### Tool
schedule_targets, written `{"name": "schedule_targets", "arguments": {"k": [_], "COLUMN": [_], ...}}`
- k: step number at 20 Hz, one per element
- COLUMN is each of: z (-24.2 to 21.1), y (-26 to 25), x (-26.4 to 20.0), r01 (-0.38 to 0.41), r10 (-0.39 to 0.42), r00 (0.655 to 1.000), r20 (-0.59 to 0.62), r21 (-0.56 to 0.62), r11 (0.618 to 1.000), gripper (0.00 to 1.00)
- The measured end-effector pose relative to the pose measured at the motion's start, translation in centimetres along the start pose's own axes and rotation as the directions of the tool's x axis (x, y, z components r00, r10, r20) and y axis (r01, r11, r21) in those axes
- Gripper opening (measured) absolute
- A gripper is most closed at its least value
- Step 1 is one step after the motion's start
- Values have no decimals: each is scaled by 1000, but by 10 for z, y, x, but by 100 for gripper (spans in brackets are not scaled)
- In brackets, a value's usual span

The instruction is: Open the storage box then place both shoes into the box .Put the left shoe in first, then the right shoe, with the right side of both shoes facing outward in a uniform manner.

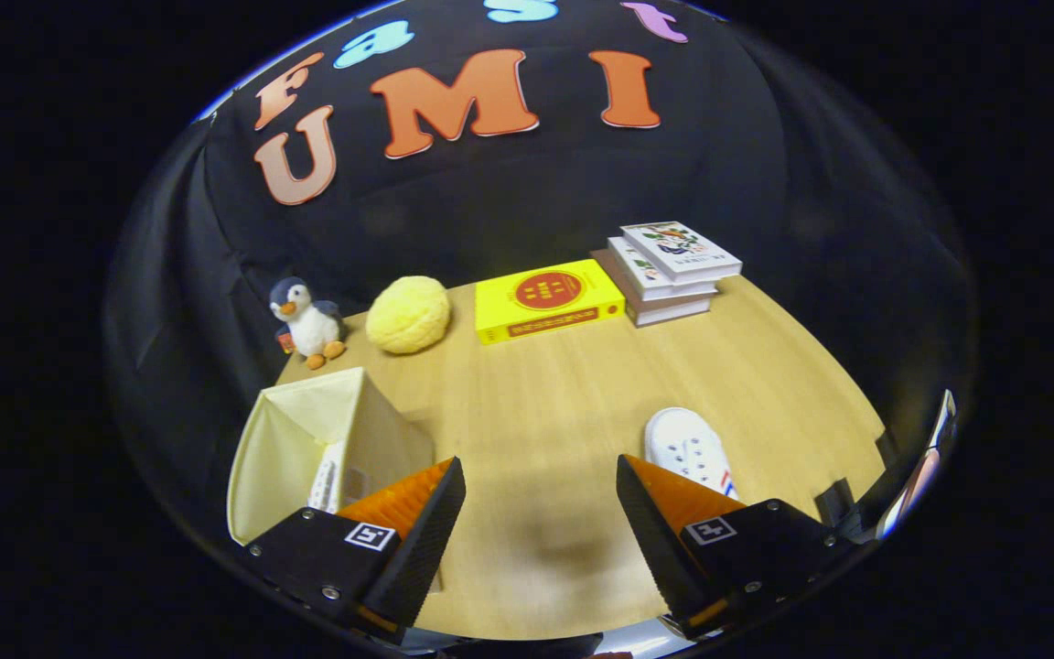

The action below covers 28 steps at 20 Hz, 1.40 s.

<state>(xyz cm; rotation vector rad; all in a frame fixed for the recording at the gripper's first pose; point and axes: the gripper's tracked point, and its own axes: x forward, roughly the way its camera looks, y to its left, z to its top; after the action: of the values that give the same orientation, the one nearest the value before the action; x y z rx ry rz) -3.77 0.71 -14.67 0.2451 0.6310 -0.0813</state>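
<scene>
Wood table [545,403]: 1 box [307,439], 1 shoe [687,448], gripper [541,490] fingers apart.

bare table [536,412] ahead, box [307,439] left, shoe [687,448] right

Tool [541,485]: one hand-held unit with two wedge-shaped fingers [422,522], each tapering to a point and ribbed with fine ridges along the inner face, standing apart with bare table between them. Each finger sits in a black angular block fastened with small silver screws. A square black-and-white printed marker is fixed on top of each block.
</scene>
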Motion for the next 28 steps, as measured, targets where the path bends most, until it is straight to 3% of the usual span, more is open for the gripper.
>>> {"name": "schedule_targets", "arguments": {"k": [5,10,17,25,28], "z": [-20,-50,-93,-110,-112], "y": [-90,-138,-149,-145,-137], "x": [13,29,53,77,80], "r01": [78,94,46,-7,-31], "r10": [-78,-92,-55,-25,-8], "r00": [996,990,978,966,965], "r20": [-36,-105,-200,-258,-262], "r21": [-9,12,-49,-123,-143], "r11": [997,995,998,992,989], "gripper": [99,99,99,99,86]}}
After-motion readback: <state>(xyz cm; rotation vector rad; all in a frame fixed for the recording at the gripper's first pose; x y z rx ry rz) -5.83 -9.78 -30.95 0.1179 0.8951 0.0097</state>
